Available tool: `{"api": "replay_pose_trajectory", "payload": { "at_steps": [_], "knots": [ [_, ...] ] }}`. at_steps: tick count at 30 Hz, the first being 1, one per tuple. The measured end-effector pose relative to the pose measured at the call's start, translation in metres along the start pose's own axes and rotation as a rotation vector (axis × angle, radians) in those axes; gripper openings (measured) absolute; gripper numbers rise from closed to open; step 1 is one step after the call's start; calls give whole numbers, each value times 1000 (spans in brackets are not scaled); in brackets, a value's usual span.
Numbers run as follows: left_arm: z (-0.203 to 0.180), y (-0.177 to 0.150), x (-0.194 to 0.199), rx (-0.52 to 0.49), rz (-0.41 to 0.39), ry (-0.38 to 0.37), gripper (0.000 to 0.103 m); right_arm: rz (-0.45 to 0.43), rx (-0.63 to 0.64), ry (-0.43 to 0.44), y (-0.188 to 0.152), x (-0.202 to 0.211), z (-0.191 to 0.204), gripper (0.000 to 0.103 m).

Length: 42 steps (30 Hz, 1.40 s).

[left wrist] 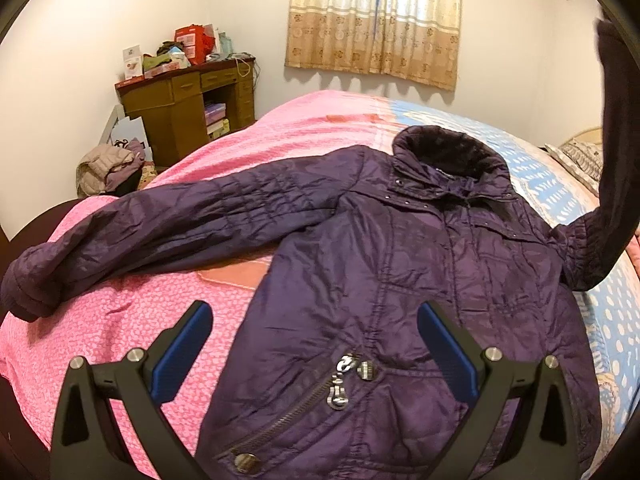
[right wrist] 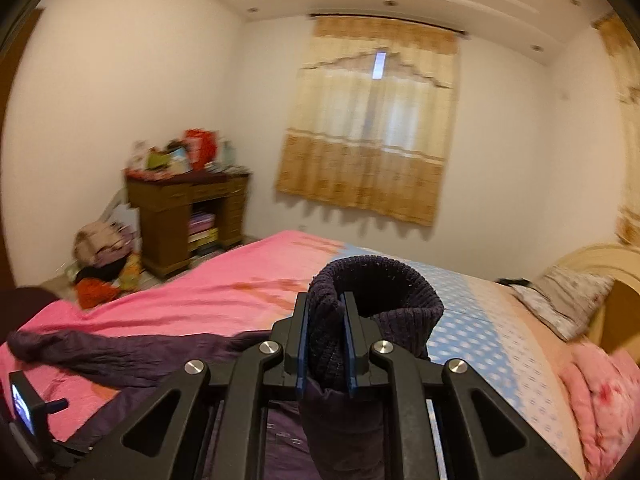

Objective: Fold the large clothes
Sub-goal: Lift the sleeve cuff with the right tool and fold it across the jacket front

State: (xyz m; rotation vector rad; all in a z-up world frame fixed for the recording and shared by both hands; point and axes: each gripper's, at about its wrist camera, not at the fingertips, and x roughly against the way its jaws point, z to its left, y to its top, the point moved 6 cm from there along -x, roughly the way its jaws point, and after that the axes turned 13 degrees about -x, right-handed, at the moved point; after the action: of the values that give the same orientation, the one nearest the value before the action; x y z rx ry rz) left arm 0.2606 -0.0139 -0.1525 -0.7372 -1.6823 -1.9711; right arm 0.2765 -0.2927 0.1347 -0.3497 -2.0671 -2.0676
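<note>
Lying front-up across the bed [left wrist: 168,312], the purple jacket [left wrist: 400,280] is being handled. The right claw [right wrist: 325,344] is being kept clenched on the knitted cuff [right wrist: 384,284], the sleeve lifted clear. The left claw [left wrist: 314,320] is being held released above the hem, touching nothing. Boxes are being kept in the desk [left wrist: 176,108] alcove.

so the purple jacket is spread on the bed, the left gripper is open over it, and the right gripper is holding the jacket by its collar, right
Not the collar. The right wrist view shows the right gripper shut on the knit cuff of a sleeve. The collar lies untouched on the bed. The purple jacket is spread there, with the left gripper open over it.
</note>
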Motion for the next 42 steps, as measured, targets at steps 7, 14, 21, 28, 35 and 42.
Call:
{"api": "replay_pose_trajectory", "payload": {
  "at_steps": [7,14,21,28,35,42],
  "knots": [
    [26,-10,-4,38,12,38,103,182,110,149,-72,-83,92,14],
    [45,-17,-7,56,29,83,103,416,156,242,-201,-163,152,14],
    [54,-20,-16,49,68,120,103,511,-39,338,-240,-165,126,36],
    [45,17,-20,45,36,68,103,407,-172,356,-218,-87,57,66],
    [3,54,-38,-42,-2,45,103,476,-330,175,-255,-42,-36,68],
    [-27,65,-95,-223,13,265,103,374,-472,9,-245,-13,-123,68]
  ]
}}
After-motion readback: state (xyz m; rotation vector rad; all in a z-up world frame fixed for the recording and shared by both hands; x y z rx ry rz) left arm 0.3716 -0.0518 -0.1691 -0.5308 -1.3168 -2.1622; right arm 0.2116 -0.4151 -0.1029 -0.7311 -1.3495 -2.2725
